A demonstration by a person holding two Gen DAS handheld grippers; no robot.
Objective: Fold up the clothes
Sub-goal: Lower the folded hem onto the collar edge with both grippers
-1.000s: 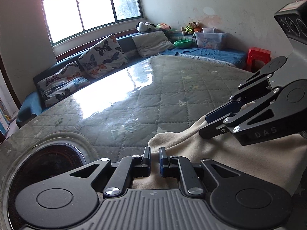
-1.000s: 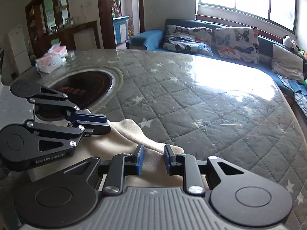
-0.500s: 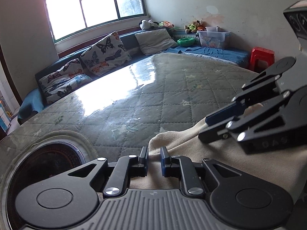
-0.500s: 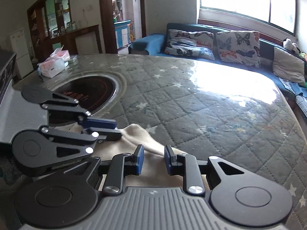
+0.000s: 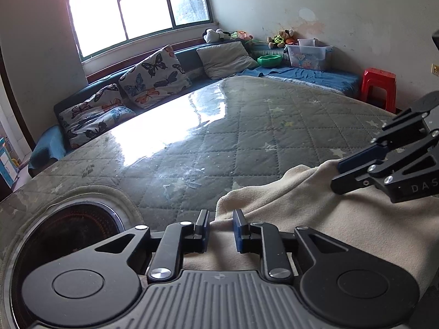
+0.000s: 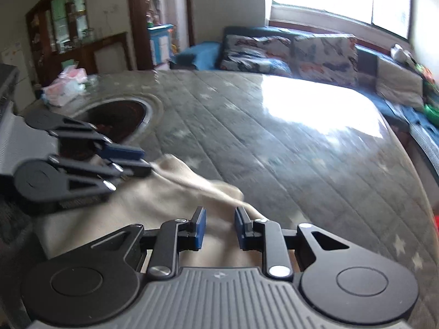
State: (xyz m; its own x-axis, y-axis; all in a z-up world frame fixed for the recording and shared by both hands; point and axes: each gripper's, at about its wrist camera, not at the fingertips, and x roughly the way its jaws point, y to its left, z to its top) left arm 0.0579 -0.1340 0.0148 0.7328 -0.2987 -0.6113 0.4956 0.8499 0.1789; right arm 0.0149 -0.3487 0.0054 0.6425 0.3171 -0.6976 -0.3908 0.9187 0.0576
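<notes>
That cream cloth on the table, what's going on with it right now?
A person is working a beige garment on the quilt-covered table with two handheld grippers, as part of folding clothes. The left gripper sits at the cloth's near edge, its pads apart with fabric between them. The right gripper is at the other end, also with a gap between its pads and cloth in it. The right view is blurred. No finished fold shows.

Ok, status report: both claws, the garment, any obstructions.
Left claw open, over cream garment edge. Right claw open, same garment, nothing gripped. Round burner sits left of it.
</notes>
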